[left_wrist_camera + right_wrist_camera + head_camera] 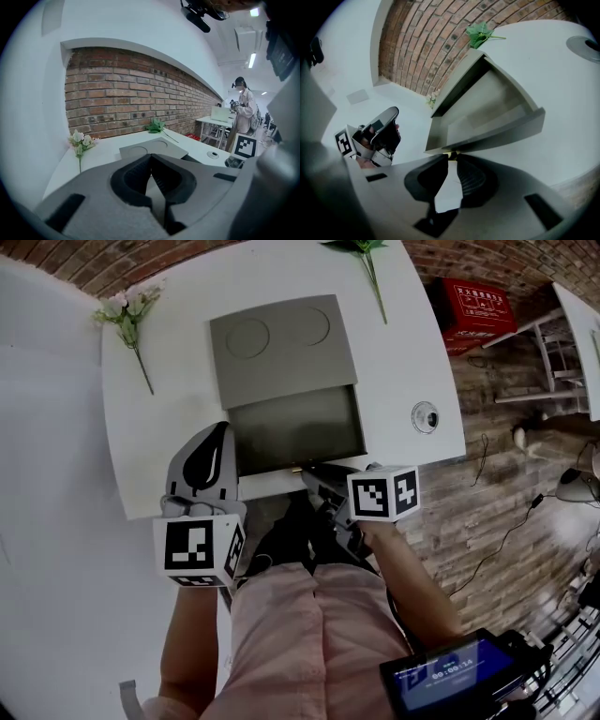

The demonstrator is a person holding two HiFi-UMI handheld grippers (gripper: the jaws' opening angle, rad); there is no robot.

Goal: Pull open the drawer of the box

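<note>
Head view: a flat, matte grey box (281, 348) with two shallow round dents in its lid sits mid-way on the smooth white bench (403, 362). Its drawer (295, 427) stands open toward the person. A pink flower sprig (127, 310) lies to the left and a green sprig (364, 246) beyond.

Left gripper view: the left tongs (151, 158) are clenched on nothing.

Right gripper view: the right tongs (451, 157) pinch a small pale knob (453, 154) on the drawer's front edge.
</note>
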